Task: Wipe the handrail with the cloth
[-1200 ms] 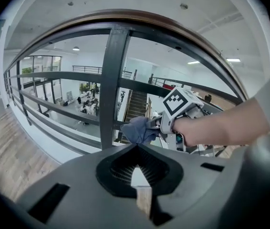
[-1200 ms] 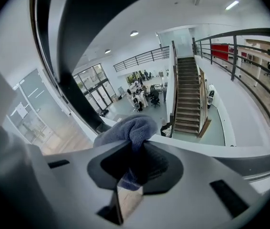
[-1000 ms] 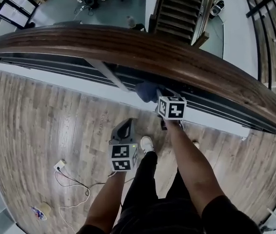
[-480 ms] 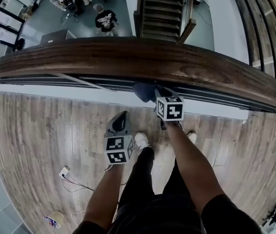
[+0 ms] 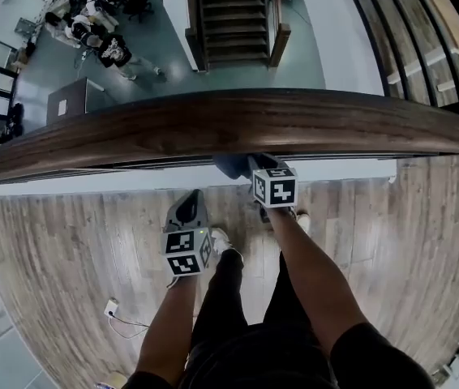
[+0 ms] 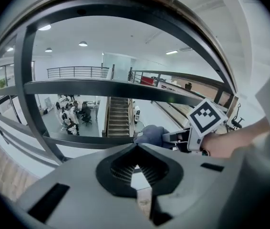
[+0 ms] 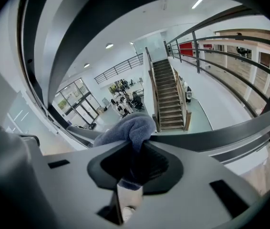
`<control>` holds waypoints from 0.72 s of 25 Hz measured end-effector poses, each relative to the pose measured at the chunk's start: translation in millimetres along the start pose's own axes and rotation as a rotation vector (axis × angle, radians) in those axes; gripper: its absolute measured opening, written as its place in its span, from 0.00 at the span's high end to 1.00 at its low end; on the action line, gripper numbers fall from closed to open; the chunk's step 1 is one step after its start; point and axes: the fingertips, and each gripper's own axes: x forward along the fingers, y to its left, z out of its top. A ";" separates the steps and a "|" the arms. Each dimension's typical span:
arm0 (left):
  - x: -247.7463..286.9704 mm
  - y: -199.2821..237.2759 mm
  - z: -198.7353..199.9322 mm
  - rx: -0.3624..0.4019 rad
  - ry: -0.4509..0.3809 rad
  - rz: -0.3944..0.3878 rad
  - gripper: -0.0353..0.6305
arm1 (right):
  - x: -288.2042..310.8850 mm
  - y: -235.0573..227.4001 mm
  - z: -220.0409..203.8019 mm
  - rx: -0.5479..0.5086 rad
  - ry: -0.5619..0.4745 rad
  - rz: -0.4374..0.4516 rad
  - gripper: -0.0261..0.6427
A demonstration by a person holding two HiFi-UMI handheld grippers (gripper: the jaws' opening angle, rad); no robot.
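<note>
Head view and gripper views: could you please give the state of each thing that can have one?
handrail: glossy wood, nothing lying on top.
cloth: bunched and pinched, up by the handrail's near edge; contact unclear.
right gripper: shut on the cloth.
left gripper: shut, empty, held below the handrail.
</note>
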 end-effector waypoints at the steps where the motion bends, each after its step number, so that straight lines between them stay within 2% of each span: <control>1: 5.2 -12.3 1.0 0.008 0.005 -0.008 0.94 | -6.8 -15.6 -0.5 0.013 -0.003 -0.012 0.86; 10: 50.9 -115.7 18.4 0.057 0.022 -0.060 0.94 | -60.7 -134.7 0.6 0.044 -0.011 -0.071 0.86; 18: 93.7 -222.2 29.1 0.092 0.032 -0.099 0.94 | -105.2 -227.1 1.5 0.093 -0.038 -0.068 0.85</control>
